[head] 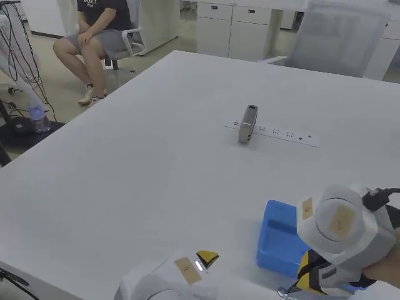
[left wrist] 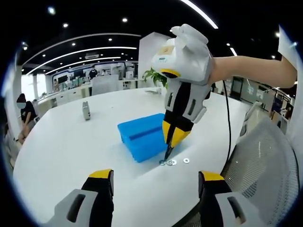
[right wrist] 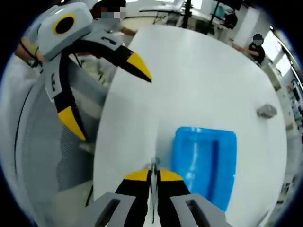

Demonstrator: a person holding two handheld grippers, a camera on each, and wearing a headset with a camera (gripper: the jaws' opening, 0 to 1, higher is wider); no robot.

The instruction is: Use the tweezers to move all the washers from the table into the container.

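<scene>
Three small metal washers [left wrist: 171, 162] lie on the white table [head: 156, 162], just in front of the blue container [left wrist: 142, 135] [head: 278, 240] [right wrist: 203, 161]. My right gripper [right wrist: 152, 177] [left wrist: 175, 135] [head: 307, 275] is shut on thin tweezers [right wrist: 153, 189] [left wrist: 168, 152]. It points down, and the tweezer tips touch the table at the leftmost washers. My left gripper [left wrist: 156, 189] [head: 187, 272] [right wrist: 104, 94] is open and holds nothing. It hovers near the table's front edge, a short way from the washers.
A grey device [head: 248, 122] rests on a white power strip [head: 281, 133] at mid-table. A person sits on a chair [head: 100, 31] beyond the far left corner. A grey office chair [head: 337, 37] stands behind the table, and a mesh chair [left wrist: 270, 161] is close to the washers' edge.
</scene>
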